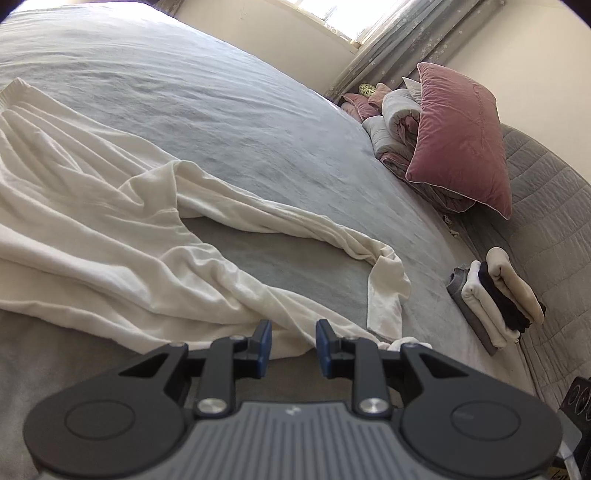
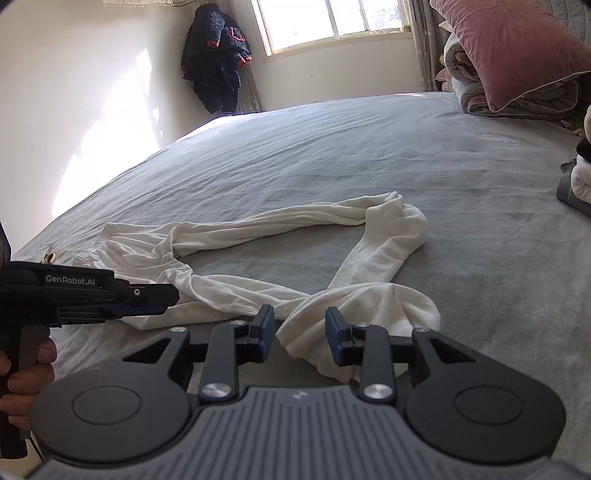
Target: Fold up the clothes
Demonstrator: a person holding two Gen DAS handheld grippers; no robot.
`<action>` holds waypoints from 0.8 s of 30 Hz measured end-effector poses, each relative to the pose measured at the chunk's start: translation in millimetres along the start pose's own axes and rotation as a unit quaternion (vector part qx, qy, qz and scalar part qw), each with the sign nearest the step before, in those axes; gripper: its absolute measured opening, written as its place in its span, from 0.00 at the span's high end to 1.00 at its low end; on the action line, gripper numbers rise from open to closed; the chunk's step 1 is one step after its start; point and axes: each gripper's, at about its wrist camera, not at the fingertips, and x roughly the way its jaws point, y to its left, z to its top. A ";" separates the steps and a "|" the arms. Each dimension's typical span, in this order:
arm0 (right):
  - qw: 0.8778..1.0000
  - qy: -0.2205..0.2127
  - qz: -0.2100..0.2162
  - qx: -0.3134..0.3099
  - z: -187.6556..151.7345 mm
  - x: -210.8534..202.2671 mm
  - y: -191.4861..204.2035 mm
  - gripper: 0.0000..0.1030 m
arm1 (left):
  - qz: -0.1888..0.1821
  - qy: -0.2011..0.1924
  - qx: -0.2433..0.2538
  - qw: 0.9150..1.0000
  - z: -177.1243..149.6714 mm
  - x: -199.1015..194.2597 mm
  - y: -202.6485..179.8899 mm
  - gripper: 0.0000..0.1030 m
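Observation:
White long pants [image 1: 110, 229] lie crumpled on the grey bed sheet [image 1: 221, 92], waistband at far left, legs trailing right and bent back. In the right wrist view the pants [image 2: 258, 236] form a loop, with a leg end just ahead of my right gripper [image 2: 300, 332]. The right gripper is open and empty, its jaws on either side of that leg end. My left gripper [image 1: 294, 343] is open and empty, just above the near pant leg. The left gripper also shows in the right wrist view [image 2: 155, 299], at the left over the pants.
A stack of folded clothes [image 1: 495, 299] sits at the right bed edge. A pink pillow [image 1: 461, 136] leans on rolled quilts [image 1: 395, 125] by the headboard. A dark jacket [image 2: 216, 55] hangs in the corner near the window [image 2: 332, 22].

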 end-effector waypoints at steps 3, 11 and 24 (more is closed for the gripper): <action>1.000 0.011 0.000 -0.003 -3.0 18.0 4.8 0.66 | -0.002 0.015 -0.012 1.000 -0.1 15.5 -4.4 0.76; 0.999 -0.012 -0.027 0.015 -1.9 7.4 -17.4 0.96 | -0.010 0.023 -0.004 1.000 2.8 31.4 -13.6 0.99; 0.983 -0.106 -0.125 0.084 12.6 -60.6 -89.6 0.97 | -0.013 -0.019 0.022 1.000 33.7 41.4 -34.8 0.99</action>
